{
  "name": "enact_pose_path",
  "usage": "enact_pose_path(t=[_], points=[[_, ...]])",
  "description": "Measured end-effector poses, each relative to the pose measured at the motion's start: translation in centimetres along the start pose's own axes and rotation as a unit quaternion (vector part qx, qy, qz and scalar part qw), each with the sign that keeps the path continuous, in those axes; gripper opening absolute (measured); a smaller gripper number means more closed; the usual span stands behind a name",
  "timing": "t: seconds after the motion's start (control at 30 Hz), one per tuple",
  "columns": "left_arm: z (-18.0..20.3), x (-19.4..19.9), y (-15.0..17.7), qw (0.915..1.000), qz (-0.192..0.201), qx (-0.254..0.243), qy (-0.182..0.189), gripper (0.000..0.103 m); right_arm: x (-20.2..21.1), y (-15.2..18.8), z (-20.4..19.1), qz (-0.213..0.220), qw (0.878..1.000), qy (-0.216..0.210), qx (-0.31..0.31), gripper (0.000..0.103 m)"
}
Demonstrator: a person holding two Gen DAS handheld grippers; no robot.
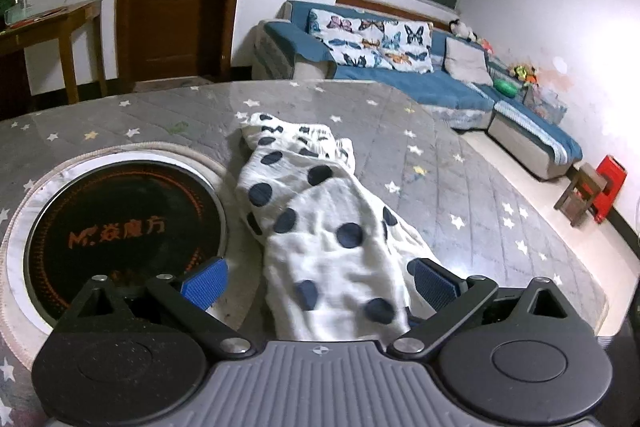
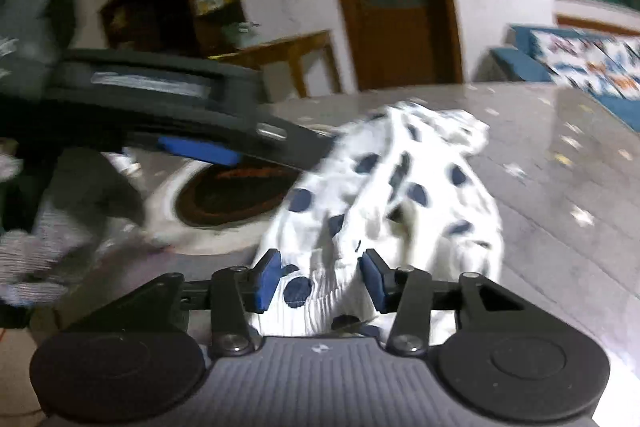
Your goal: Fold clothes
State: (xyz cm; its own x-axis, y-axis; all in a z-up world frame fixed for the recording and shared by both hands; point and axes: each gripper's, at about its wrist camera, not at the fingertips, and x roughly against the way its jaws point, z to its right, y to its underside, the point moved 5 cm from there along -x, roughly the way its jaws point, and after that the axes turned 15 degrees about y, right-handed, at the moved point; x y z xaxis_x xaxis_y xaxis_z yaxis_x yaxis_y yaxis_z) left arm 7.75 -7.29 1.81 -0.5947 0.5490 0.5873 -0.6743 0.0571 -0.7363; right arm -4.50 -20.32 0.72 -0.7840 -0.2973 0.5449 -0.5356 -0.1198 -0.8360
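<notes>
White cotton garment w/ navy polka dots [image 1: 320,211] lies bunched on grey star-print tablecloth [image 1: 460,163], long axis running away from both grippers. Left gripper [image 1: 320,283] jaws wide, straddling near end. Right gripper [image 2: 320,279] narrower, cloth between pads, grip unclear; right looks nearer.

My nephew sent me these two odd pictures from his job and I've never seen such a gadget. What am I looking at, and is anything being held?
Each picture comes from a camera fixed on a handheld two-finger gripper, looking forward along its blue-padded fingers. A person holds one in each hand.

The left gripper is wide open over a white garment with dark blue dots, crumpled on a grey star-patterned table, beside a round black cooktop.

The right gripper has the garment's ribbed edge between its pads, but a gap shows, so it doesn't look clamped. This view is blurred.
</notes>
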Motion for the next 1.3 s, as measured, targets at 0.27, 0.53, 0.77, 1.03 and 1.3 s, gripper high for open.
enact_pose_path(t=[0.27,0.53,0.77,1.03,1.3], points=[[-2.2,-0.5,0.5,0.9995,-0.017,0.015,-0.021,0.096,-0.4,-0.1,-3.9,0.010,0.997,-0.053,0.049,0.046],[-5.0,-0.9,1.5,0.9978,-0.033,0.044,-0.036,0.071,0.3,0.8,-5.2,0.011,0.995,-0.072,0.061,0.050],[-6.0,0.2,2.3,0.9973,-0.026,0.060,-0.032,0.039,2.1,0.4,-2.1,0.022,0.999,-0.032,0.031,0.050],[-7.2,1.7,3.1,0.9952,-0.010,0.091,-0.034,0.021,1.1,-0.1,5.4,0.013,0.993,0.108,-0.034,0.050],[-9.1,2.6,4.0,0.9927,0.001,0.112,-0.045,0.012,-0.5,2.0,8.4,-0.036,0.983,0.160,-0.084,0.050]])
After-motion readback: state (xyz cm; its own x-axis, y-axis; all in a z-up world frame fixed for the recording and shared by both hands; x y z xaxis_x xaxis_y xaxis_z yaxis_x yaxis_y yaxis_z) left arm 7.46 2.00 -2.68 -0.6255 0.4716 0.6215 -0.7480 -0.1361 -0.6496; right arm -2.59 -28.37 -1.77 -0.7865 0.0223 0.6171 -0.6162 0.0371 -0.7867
